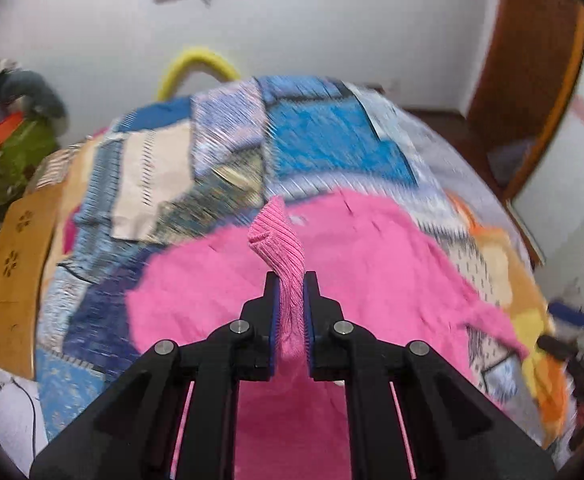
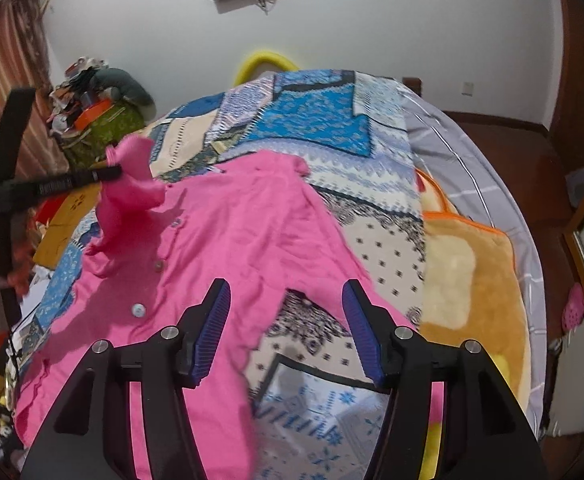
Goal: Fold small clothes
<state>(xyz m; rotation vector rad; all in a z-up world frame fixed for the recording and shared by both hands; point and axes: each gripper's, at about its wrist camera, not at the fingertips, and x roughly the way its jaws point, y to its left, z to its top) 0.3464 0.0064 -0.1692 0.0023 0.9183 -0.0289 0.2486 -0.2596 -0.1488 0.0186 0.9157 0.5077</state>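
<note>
While the pink garment lies spread on the bed:
Left claw: clamped on the ribbed pink cuff, which sticks up past the fingertips.
Sleeve: lifted off the bed at the garment's left side, seen from the right wrist view.
Right claw: jaws wide apart, holding nothing, above the garment's lower edge.
Garment front: buttons in a row, facing up.
Bedcover: blue and cream patchwork; an orange-edged plush blanket lies beside it.

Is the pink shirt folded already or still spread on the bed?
Mostly spread: the shirt lies flat, buttons showing, on the bed. Only its sleeve cuff is lifted, pinched by the left gripper.
</note>
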